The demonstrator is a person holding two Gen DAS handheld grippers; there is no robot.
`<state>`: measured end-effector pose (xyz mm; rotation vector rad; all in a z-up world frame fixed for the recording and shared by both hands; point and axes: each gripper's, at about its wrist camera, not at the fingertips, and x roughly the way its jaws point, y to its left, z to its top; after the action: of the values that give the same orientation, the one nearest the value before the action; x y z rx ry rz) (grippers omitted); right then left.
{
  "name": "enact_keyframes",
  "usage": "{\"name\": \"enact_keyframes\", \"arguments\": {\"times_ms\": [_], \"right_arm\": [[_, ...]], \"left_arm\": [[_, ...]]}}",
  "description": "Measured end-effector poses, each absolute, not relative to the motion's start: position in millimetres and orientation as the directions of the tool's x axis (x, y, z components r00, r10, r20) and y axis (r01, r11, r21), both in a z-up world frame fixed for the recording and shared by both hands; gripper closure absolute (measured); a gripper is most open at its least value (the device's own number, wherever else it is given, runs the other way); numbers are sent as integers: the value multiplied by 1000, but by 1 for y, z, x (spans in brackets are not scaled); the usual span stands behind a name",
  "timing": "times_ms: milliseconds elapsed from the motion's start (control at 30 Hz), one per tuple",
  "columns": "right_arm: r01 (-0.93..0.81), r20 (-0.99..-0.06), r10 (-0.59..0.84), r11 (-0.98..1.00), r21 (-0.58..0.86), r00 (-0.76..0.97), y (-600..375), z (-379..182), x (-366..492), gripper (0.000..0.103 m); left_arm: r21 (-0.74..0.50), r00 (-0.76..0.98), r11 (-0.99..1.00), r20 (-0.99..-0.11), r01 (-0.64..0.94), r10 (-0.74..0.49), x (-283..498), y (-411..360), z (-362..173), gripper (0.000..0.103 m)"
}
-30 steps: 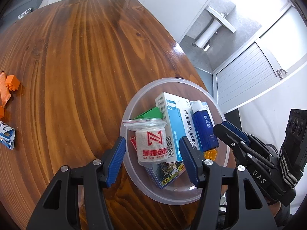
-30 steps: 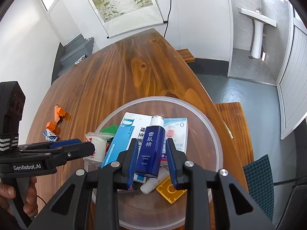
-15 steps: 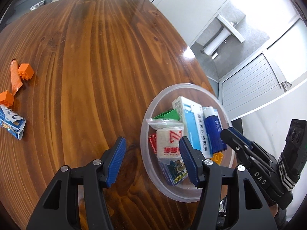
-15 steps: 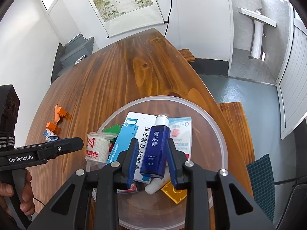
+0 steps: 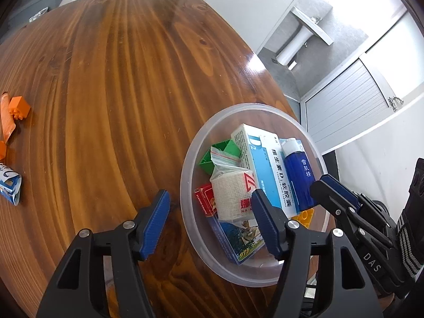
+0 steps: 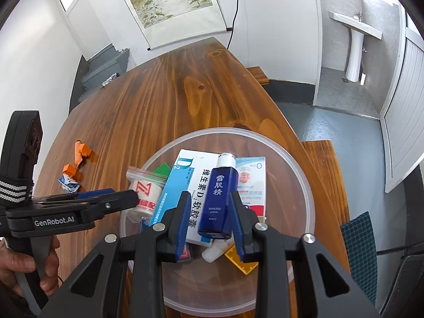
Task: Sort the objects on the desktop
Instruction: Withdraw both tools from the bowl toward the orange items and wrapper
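— How far along are we?

— Most items sit in my clear plastic bowl (image 6: 296, 164): vitamin box (image 6: 185, 185), bagged bandage roll (image 5: 233, 196). My right gripper (image 6: 209, 217) clamps the blue lotion bottle (image 6: 217, 201) over it.

— What's left?

— Orange blocks (image 5: 18, 107) and a crumpled wrapper (image 5: 10, 185) far left. My left gripper (image 5: 209, 220), jaws just widening, is empty.

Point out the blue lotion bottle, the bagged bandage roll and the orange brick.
blue lotion bottle (image 6: 219, 198), right wrist view: label face.
bagged bandage roll (image 5: 233, 194), left wrist view: gauze side.
orange brick (image 5: 19, 108), left wrist view: top face.
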<state>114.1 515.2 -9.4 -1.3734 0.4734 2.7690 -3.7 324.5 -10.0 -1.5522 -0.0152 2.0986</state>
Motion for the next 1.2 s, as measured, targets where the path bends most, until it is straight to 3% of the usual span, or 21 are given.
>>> {"name": "enact_keyframes", "arguments": {"times_ms": [433,867,1067,1200], "right_arm": [[-92,-755,-128,-966,242,-643,485,1,107,70],[-4,-748,-178,-972,235,-639,430,4,85,68],[51,-756,-218,-970,239,-617,400,0,75,56],[99,-767,-253,-965,242,-589,376,-6,68,55]], "left_arm": [[-273,-278,-878,-875,-394,397,-1,293,9,36],[-294,-303,-933,-887,-209,347,-15,211,-2,36],[-291,-310,-948,-896,-131,318,-21,168,-9,36],[-287,-318,-954,-900,-86,299,-25,141,-13,36]]}}
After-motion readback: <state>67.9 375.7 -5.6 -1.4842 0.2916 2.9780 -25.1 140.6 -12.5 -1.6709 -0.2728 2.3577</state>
